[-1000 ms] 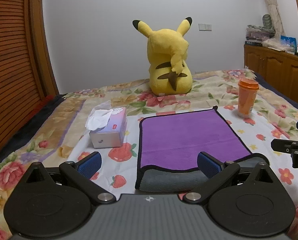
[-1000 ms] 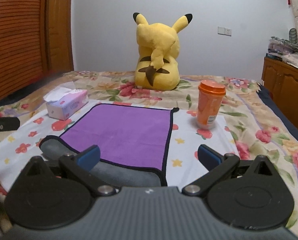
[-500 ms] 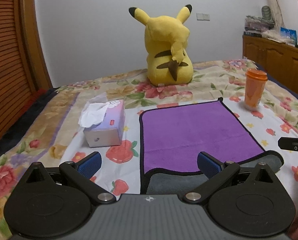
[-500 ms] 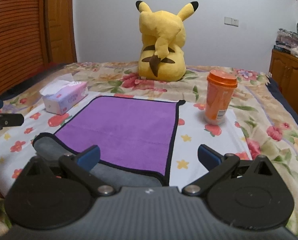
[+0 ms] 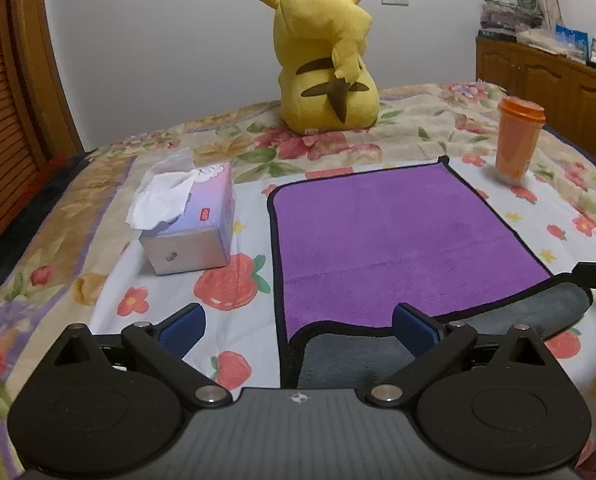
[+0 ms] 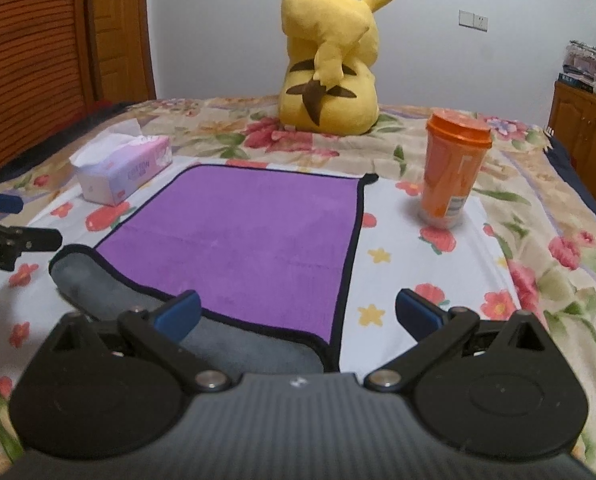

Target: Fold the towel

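A purple towel (image 5: 394, 240) with a black hem lies flat on the flowered bedspread; its grey underside shows along the near edge, which is rolled over. It also shows in the right wrist view (image 6: 242, 240). My left gripper (image 5: 298, 326) is open and empty, over the towel's near left corner. My right gripper (image 6: 296, 314) is open and empty, over the near right corner. Each gripper shows at the edge of the other's view.
A tissue box (image 5: 190, 232) stands left of the towel. An orange lidded cup (image 6: 452, 174) stands to its right. A yellow plush toy (image 5: 326, 64) sits behind it. Wooden cabinets (image 5: 558, 80) line the right wall.
Both grippers have moved forward and lower, closer to the towel's near edge. Jaws stay open. The towel has not moved.
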Available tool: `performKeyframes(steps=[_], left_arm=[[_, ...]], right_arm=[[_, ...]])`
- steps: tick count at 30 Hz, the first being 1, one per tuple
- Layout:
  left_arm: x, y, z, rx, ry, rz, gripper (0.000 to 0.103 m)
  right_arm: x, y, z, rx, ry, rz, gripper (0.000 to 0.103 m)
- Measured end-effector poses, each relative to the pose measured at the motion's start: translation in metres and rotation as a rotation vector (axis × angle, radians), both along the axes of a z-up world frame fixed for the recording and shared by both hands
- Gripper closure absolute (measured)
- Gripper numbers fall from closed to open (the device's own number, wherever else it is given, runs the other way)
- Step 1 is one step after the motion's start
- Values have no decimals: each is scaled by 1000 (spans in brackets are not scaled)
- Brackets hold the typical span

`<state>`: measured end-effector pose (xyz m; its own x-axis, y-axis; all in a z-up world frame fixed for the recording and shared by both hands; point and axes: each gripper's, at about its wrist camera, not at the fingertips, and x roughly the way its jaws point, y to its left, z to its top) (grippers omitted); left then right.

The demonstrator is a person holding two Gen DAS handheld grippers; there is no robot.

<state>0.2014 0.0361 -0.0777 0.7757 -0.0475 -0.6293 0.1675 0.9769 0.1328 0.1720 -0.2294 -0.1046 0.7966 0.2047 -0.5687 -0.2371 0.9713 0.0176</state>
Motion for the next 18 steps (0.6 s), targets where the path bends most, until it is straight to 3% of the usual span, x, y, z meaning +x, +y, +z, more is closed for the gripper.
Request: performKeyframes(steps=[18], left_arm=[[19, 11, -23, -78, 117, -44, 25]], right_arm=[[20, -1, -18, -8, 92, 13, 0]])
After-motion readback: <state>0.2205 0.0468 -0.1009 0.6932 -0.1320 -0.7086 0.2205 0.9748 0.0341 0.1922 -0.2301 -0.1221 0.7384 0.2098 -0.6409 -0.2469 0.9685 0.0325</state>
